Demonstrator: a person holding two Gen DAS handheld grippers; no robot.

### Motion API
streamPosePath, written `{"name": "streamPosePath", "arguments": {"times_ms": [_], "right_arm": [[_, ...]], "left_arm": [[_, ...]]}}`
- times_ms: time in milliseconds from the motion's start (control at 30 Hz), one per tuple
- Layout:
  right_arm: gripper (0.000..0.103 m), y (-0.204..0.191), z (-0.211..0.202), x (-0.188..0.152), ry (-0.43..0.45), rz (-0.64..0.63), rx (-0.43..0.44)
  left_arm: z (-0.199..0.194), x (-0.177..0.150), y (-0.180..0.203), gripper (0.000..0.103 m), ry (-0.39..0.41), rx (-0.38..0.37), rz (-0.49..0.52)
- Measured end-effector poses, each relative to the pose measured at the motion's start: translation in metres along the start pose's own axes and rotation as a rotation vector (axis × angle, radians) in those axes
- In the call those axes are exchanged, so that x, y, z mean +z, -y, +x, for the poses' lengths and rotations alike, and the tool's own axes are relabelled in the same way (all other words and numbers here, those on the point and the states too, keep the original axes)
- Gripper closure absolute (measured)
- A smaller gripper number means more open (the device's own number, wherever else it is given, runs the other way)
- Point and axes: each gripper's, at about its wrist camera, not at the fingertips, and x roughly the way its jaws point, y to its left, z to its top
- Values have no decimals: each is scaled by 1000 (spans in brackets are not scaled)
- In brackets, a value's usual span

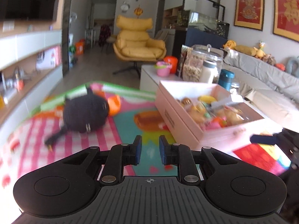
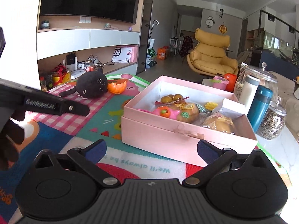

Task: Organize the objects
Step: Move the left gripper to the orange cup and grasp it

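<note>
The right claw (image 2: 151, 150) is spread wide and empty before the pink box (image 2: 186, 136); the left claw (image 1: 150, 150) is narrow, holding nothing. The round black plush toy (image 2: 92, 86) lies near the mat's (image 2: 112, 112) far edge, beside an orange peel (image 2: 116, 88)

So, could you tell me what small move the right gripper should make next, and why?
Probably swing the right gripper left, toward the black plush toy. Its fingers stand wide apart with nothing between them, and the plush toy and the orange toy beside it lie on the mat, outside the pink box that already holds other items.
</note>
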Motion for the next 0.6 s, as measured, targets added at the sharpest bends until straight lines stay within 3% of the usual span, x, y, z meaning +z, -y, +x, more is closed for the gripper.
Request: {"name": "streamPosePath", "arguments": {"times_ms": [133, 267, 467, 600], "right_arm": [[0, 2, -1, -3, 5, 19, 23], [0, 3, 1, -3, -15, 21, 35], [0, 4, -4, -6, 13, 35, 34], [0, 8, -5, -6, 17, 53, 44]], "left_arm": [[21, 19, 4, 81, 24, 110, 104], [56, 42, 6, 76, -39, 151, 288], [106, 70, -5, 76, -195, 76, 510], [140, 72, 4, 76, -342, 89, 685]]}}
